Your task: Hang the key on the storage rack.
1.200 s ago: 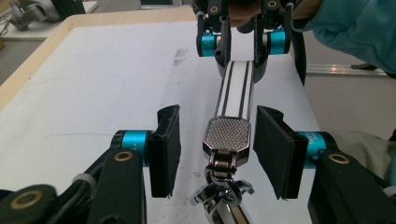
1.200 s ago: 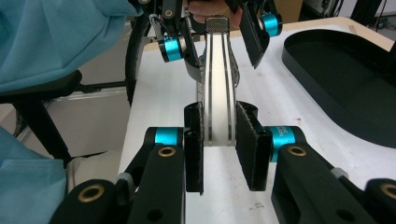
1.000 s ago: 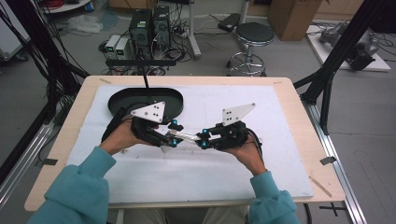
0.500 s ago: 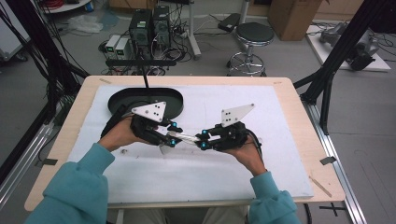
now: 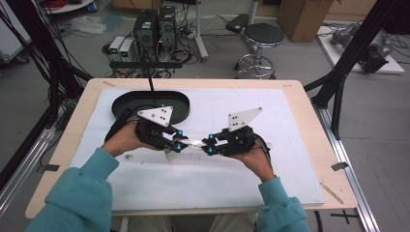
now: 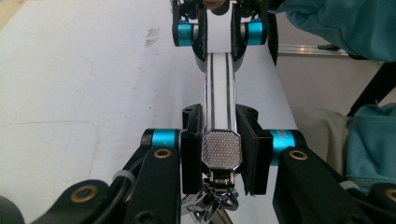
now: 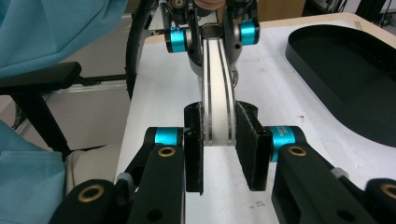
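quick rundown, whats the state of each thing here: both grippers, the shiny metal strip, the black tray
left gripper: shut on the strip's textured end, having just closed there
right gripper: shut on the strip's other end
shiny flat metal strip with two dark lines: held off the table between both grippers, small metal parts dangling at the left gripper's end
black oval tray: lying flat on the white mat, nothing seen inside
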Available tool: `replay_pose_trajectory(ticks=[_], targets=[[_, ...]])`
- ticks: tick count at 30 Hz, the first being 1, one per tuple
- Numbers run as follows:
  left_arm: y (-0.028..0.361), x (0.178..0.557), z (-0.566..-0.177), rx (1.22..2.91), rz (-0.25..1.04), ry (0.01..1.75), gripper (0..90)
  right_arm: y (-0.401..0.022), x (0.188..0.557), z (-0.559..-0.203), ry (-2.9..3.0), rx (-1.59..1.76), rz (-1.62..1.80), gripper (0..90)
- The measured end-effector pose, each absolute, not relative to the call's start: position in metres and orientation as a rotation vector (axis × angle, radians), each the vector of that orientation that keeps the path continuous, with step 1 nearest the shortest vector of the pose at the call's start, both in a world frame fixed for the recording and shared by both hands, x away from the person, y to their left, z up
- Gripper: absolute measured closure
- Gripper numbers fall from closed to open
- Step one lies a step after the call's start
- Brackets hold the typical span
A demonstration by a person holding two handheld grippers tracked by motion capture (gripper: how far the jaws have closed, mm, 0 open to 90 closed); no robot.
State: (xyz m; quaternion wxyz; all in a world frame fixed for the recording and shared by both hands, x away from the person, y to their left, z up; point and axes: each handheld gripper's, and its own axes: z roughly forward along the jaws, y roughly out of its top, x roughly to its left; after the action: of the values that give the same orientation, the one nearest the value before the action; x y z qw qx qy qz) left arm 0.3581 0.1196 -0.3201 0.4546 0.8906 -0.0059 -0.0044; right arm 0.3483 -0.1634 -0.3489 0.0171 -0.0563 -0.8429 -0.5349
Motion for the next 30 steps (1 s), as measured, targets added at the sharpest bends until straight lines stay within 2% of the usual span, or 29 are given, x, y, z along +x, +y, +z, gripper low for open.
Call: replay_pose_trajectory(ticks=[10,11,12,13,14,15,17,18,24,30], targets=[[0.117,0.356,-0.317,2.199,-0.006,0.048,74.1,-0.166,0.351,-0.35,-2.614,-0.165,-1.703,72.1],[0.117,0.356,-0.317,2.199,-0.006,0.048,74.2,-0.165,0.351,-0.35,-2.62,-0.171,-1.715,62.8],[0.117,0.356,-0.316,2.2,0.0,0.063,74.2,-0.164,0.35,-0.35,-2.622,-0.192,-1.738,41.3],[0.117,0.356,-0.317,2.188,0.008,0.066,74.2,-0.161,0.35,-0.35,-2.64,-0.218,-1.77,24.7],[0.118,0.356,-0.316,2.188,0.015,0.074,74.2,-0.16,0.348,-0.35,-2.667,-0.258,-1.778,15.5],[0.118,0.356,-0.316,2.188,0.015,0.074,74.2,-0.159,0.347,-0.35,-2.717,-0.301,-1.796,10.1],[0.119,0.356,-0.315,2.188,0.021,0.079,74.2,-0.158,0.346,-0.35,-2.762,-0.338,-1.792,6.9],[0.119,0.356,-0.315,2.187,0.034,0.084,74.2,-0.158,0.344,-0.351,-2.786,-0.385,-1.777,1.2],[0.131,0.359,-0.314,2.143,0.116,0.171,74.2,-0.171,0.342,-0.347,-2.833,-0.612,-1.817,0.9],[0.15,0.368,-0.311,2.066,0.211,0.286,74.2,-0.202,0.327,-0.35,-2.762,-0.701,-2.028,0.9]])
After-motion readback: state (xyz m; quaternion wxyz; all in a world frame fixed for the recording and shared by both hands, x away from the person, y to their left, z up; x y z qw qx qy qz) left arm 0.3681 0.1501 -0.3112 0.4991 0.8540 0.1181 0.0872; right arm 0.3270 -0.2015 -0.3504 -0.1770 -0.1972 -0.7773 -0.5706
